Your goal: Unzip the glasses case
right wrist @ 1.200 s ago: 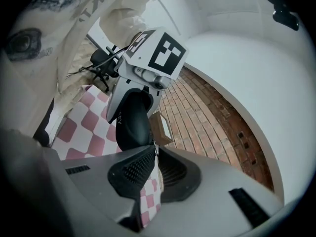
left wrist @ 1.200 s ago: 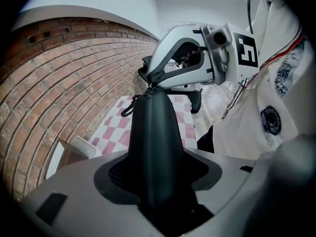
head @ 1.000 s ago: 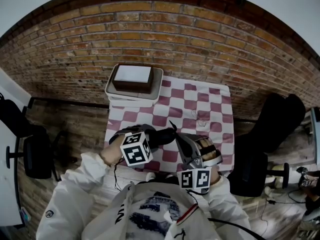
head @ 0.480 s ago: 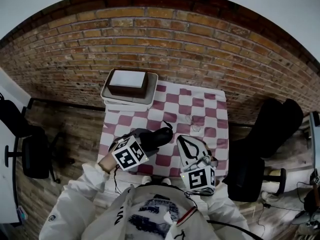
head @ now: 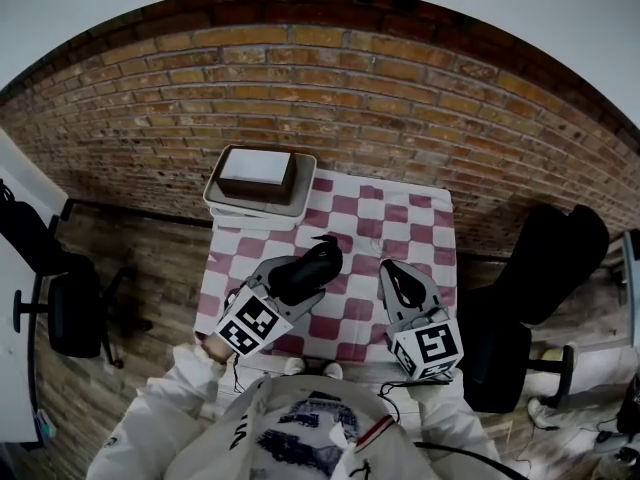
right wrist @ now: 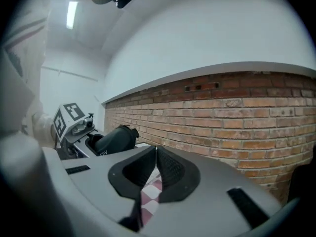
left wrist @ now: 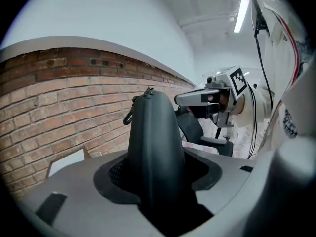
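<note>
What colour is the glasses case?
The glasses case is dark grey, nearly black; clearest in the left gripper view.

a brick wall (head: 330, 78) backs the checkered table (head: 410, 223); a black chair (head: 70, 313) stands left.

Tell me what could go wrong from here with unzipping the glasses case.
1. The left gripper alone holds the glasses case above the checkered table, with most of the case jutting past the jaws. A tug on the zip might twist it loose.
2. The zip pull is small and sits at the case's far tip, while the right gripper is shut, empty and apart from it. It may miss the pinch.
</note>
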Action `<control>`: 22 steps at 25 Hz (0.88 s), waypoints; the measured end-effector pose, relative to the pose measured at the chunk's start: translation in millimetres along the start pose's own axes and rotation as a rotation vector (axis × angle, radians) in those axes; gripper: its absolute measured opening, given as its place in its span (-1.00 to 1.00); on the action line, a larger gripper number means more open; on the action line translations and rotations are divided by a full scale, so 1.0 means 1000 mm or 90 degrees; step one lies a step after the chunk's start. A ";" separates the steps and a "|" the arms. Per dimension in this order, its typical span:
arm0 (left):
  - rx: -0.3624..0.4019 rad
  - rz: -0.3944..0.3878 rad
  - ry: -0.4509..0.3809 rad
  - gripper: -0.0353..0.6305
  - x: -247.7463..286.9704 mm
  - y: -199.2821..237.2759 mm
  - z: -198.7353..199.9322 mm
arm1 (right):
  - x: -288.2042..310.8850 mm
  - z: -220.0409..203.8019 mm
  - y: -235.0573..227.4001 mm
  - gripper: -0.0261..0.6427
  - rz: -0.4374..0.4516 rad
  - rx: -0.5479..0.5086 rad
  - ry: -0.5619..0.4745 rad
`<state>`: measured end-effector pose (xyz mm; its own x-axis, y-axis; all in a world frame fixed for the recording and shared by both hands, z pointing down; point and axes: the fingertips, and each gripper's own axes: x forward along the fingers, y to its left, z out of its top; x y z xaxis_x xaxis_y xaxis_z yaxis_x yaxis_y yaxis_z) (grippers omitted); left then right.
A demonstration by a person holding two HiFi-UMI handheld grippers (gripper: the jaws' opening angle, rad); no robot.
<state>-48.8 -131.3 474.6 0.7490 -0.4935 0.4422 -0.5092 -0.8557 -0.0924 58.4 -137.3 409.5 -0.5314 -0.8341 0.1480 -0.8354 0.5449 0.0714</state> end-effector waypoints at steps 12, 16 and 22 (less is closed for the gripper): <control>-0.131 0.152 -0.156 -0.09 -0.005 0.020 0.035 | -0.017 -0.004 -0.023 -0.88 -0.061 0.138 -0.045; -0.140 0.205 -0.186 -0.09 -0.012 0.027 0.040 | -0.025 -0.006 -0.028 -0.88 -0.076 0.154 -0.056; -0.165 0.257 -0.222 -0.09 -0.022 0.031 0.040 | -0.033 -0.010 -0.033 -0.88 -0.087 0.163 -0.064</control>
<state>-63.9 -153.2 425.9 0.5470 -0.8319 0.0932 -0.8371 -0.5450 0.0473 104.7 -126.3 411.7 -0.4117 -0.9097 0.0545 -0.9017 0.3980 -0.1689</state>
